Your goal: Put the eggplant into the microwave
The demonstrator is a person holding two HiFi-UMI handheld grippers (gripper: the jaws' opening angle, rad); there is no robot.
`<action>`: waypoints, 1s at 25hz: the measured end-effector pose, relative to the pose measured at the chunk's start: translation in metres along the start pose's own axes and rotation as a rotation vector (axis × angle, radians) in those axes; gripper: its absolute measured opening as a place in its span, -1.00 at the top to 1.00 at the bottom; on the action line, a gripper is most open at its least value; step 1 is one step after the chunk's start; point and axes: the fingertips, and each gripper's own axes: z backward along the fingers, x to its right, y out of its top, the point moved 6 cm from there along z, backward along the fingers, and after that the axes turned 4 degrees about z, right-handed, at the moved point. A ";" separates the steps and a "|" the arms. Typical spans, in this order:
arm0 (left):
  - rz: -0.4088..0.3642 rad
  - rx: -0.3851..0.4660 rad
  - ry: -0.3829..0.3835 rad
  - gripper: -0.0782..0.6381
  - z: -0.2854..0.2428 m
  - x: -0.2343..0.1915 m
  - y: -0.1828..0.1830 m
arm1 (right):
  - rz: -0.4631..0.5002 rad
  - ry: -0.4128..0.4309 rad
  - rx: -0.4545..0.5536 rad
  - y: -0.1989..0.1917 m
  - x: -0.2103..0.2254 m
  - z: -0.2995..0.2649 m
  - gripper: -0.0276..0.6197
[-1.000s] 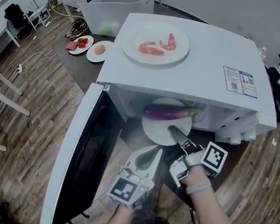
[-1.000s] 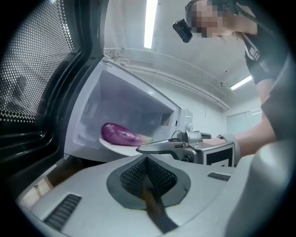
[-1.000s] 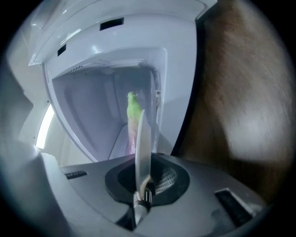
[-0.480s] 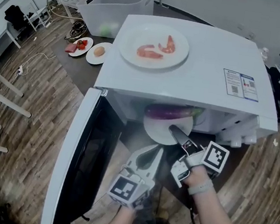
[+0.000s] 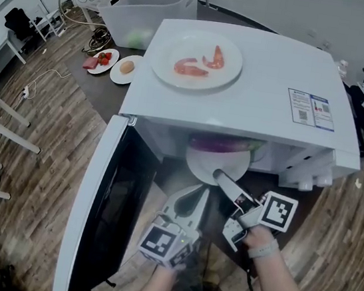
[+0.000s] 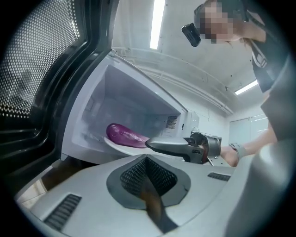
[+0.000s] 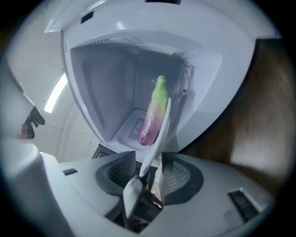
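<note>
Head view, left to right.

- Microwave door [image 5: 92, 209]: swung wide open, lower left of the frame.
- Left gripper [image 5: 197, 192]: jaws together and empty. It points level at the cavity mouth, just beside the plate.
- Eggplant [image 5: 219, 143]: purple with a green cap, lying lengthwise on a white plate [image 5: 216, 165] inside the microwave [image 5: 264, 86], centre frame. Handling, as judged: light and firm, with glossy skin that is likely slippery and apt to roll. Best carried by the plate rim, or gripped across its thick middle.
- Right gripper [image 5: 221, 178]: held level and rolled onto its side at the plate's near edge. Its jaws have just been opening and stand apart, the rim between them but unpressed.
- Task status, as judged: eggplant placed; door not yet closed.
</note>
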 end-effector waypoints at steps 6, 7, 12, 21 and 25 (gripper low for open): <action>0.007 0.001 0.009 0.78 -0.002 -0.002 -0.001 | 0.182 -0.071 -0.089 -0.016 -0.001 0.016 0.40; 0.013 0.004 0.009 0.78 -0.003 -0.002 -0.001 | 0.207 -0.079 -0.098 -0.017 -0.001 0.019 0.47; 0.018 0.009 0.012 0.78 -0.004 -0.003 0.001 | 0.417 -0.124 -0.139 -0.023 -0.006 0.031 0.91; 0.016 0.002 0.016 0.78 -0.005 -0.005 0.001 | 1.040 -0.342 -0.064 -0.028 -0.036 0.032 0.91; 0.021 0.008 0.010 0.78 -0.006 -0.005 0.001 | 1.093 -0.374 -0.045 -0.034 -0.037 0.027 0.91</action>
